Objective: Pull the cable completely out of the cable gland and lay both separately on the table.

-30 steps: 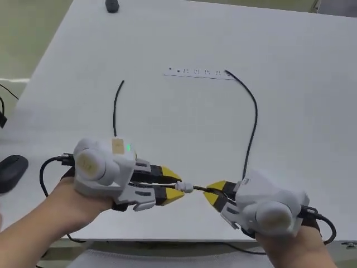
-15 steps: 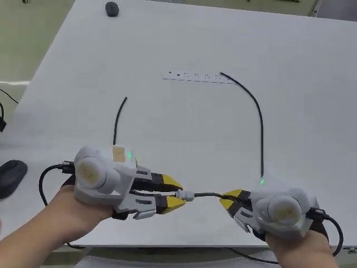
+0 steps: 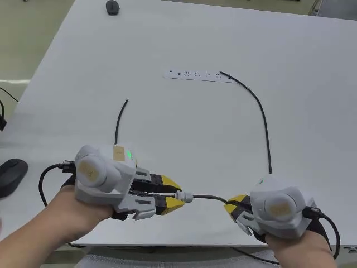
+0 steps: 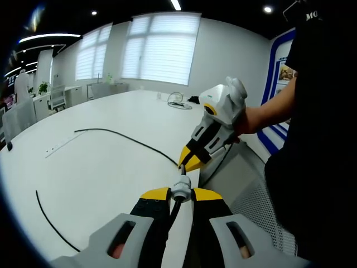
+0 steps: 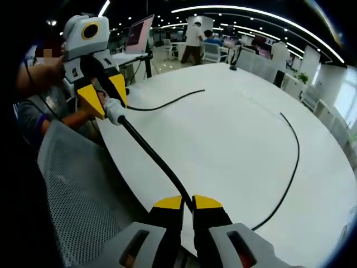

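Clearly the pull is under way but not finished: the small white plastic cable gland (image 3: pixel 186 196) sits pinched at the tips of the left hand-held gripper (image 3: pixel 177 195). The thin black cable (image 3: pixel 211 197) runs through it and across a short gap to the right hand-held gripper (image 3: pixel 232 203), whose jaws are pressed together on the cable. To do this well, I judge the right hand should draw straight along the gland's axis, away from the left, while the left holds firm and level. A sideways tug could bind the cable or twist the gland loose. Both hands sit low at the near edge of the white worktop (image 3: pixel 195 128), jaws pointing at each other.
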Demonstrator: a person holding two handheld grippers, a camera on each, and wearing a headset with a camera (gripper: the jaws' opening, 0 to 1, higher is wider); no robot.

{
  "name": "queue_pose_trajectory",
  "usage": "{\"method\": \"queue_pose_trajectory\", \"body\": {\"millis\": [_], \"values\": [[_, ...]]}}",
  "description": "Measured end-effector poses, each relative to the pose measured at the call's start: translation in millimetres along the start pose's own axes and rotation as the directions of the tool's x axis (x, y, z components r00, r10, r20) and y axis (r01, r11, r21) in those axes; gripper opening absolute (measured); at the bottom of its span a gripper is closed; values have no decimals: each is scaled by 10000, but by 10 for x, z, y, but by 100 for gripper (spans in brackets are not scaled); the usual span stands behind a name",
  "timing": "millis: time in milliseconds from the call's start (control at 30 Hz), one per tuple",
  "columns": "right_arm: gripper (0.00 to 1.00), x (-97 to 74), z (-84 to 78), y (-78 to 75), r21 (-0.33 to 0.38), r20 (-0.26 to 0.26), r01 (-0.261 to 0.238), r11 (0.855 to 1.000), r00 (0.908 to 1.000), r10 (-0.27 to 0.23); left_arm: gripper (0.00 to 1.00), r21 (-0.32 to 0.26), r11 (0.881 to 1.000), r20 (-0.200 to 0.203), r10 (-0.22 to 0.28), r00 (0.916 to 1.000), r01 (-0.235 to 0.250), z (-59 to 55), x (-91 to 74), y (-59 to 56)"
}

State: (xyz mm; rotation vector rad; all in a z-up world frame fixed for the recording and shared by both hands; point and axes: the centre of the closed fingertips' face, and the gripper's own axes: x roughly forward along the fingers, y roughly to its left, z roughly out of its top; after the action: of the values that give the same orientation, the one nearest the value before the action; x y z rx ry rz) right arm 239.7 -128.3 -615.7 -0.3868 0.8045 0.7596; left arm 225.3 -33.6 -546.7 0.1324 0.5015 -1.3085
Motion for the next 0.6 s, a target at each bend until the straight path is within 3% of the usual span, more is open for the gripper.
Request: {"method": "queue_pose_trajectory", "body": {"millis": [167, 267, 433, 500, 600], "values": [[3, -146, 66, 21, -579, 218, 203, 9981, 9996, -191, 15, -172, 9997, 91, 162, 9998, -161, 0, -34, 49], [11, -231, 263, 112, -993, 701, 264, 9947, 9974, -194, 15, -226, 9994, 102, 281, 9996, -279, 1, -42, 70], [15, -231, 548, 353, -2819, 750, 297, 9590, 9971, -88, 15, -323, 9991, 160, 262, 9995, -257, 18, -32, 69], [15, -197, 629, 430, -3260, 810, 272, 9450, 9967, -7, 15, -276, 9993, 176, 248, 9995, -243, 29, -20, 64], [9, -126, 666, 522, -3461, 603, 162, 9380, 9982, 50, 15, -304, 9993, 168, 236, 9996, -231, 37, -6, 62]]}}
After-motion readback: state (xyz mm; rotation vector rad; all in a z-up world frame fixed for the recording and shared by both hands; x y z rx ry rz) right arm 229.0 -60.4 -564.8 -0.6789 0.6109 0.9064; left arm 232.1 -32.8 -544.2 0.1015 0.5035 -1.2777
